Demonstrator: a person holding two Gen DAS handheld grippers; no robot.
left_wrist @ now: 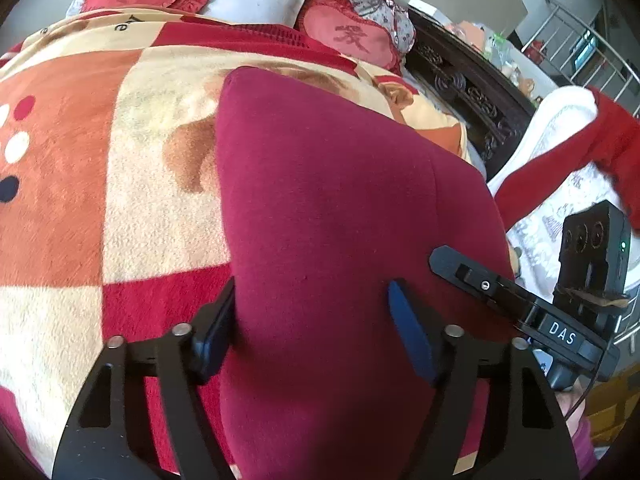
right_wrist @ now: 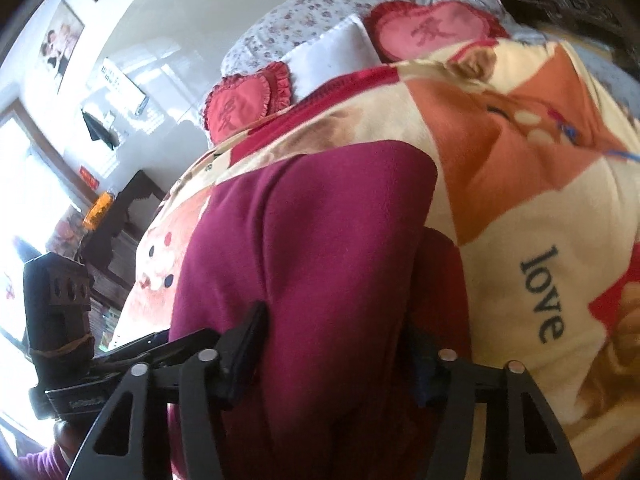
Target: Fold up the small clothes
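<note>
Bright daylight floods from a blown-out window (right_wrist: pixel 24 184) (right view), with fisheye-bent edges and soft blur.

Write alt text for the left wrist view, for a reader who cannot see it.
A folded maroon garment lies on a patterned fleece blanket in orange, cream and red, with the left gripper over its near end, jaws spread wide. The right gripper reaches in from the right edge. Heart-shaped red pillows sit at the far end of the bed.
</note>
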